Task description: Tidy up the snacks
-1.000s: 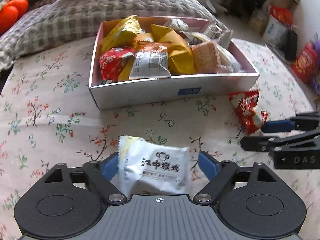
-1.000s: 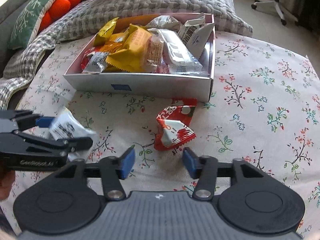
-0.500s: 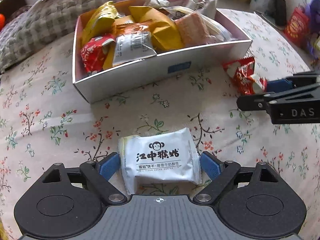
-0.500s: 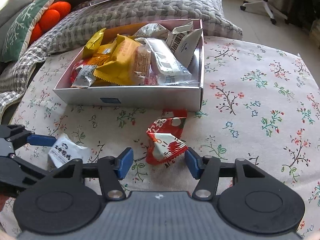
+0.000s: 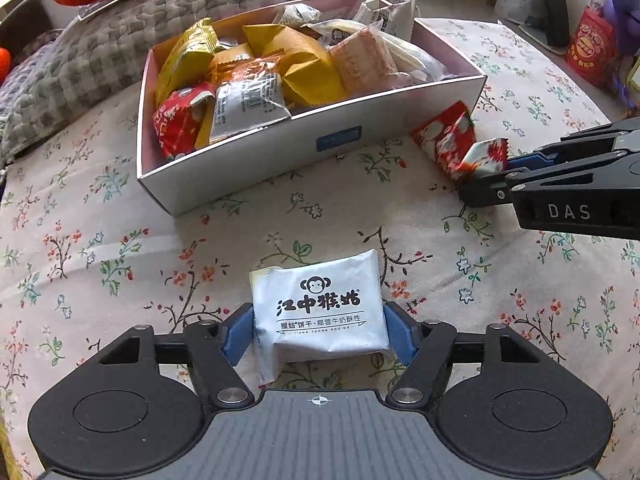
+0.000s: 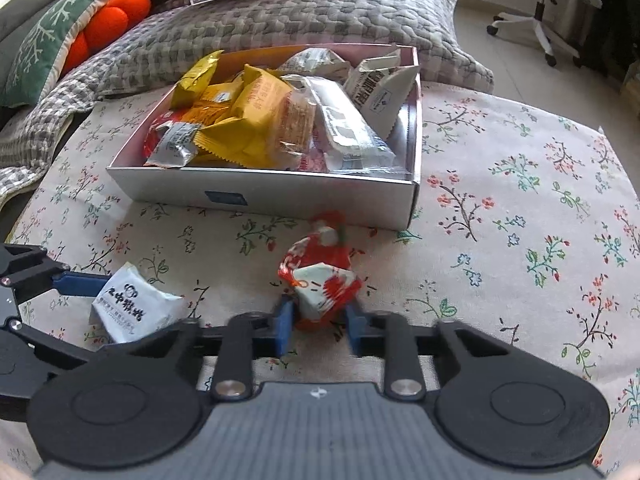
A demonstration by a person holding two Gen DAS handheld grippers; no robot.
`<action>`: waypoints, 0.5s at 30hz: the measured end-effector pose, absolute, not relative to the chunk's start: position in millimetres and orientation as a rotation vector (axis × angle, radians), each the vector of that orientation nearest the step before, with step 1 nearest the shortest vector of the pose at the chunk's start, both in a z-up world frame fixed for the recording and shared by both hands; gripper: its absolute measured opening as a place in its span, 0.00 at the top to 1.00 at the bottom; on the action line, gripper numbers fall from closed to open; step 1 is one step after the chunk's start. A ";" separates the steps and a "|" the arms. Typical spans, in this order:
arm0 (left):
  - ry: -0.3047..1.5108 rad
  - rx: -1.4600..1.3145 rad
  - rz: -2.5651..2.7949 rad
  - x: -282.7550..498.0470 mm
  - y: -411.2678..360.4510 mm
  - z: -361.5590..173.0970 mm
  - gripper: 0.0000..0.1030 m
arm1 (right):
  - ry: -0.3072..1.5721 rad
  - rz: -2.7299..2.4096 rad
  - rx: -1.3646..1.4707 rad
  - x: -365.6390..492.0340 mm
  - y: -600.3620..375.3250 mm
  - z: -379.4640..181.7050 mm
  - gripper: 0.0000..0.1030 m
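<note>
White monkey-logo packet | left tongs clamping it | right tongs pinching crinkled red-white packet

Your left tool just closed onto the white biscuit pack; your right tool just closed, pinching the red candy wrapper.

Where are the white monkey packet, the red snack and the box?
white monkey packet (image 5: 320, 308), left wrist view, printed front.
red snack (image 6: 320, 280), right wrist view, its middle.
box (image 6: 280, 196), right wrist view, front wall.
</note>
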State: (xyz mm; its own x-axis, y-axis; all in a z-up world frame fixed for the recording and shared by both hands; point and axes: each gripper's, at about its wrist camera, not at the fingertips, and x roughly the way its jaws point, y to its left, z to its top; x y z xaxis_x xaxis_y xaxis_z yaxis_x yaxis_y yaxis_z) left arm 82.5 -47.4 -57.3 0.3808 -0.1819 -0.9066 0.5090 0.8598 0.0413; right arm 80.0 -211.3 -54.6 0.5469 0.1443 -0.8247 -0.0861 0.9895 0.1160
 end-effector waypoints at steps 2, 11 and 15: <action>1.094 0.333 -0.446 83.0 -46.0 -55.7 0.36 | 0.978 0.144 0.063 79.6 -210.4 -53.0 0.85; 1.064 0.290 -0.455 82.3 -41.6 -43.4 0.36 | 0.952 0.173 0.102 77.0 -214.3 -43.9 0.91; 1.050 0.275 -0.459 82.2 -41.1 -37.9 0.36 | 0.933 0.190 0.137 73.5 -217.3 -35.9 0.93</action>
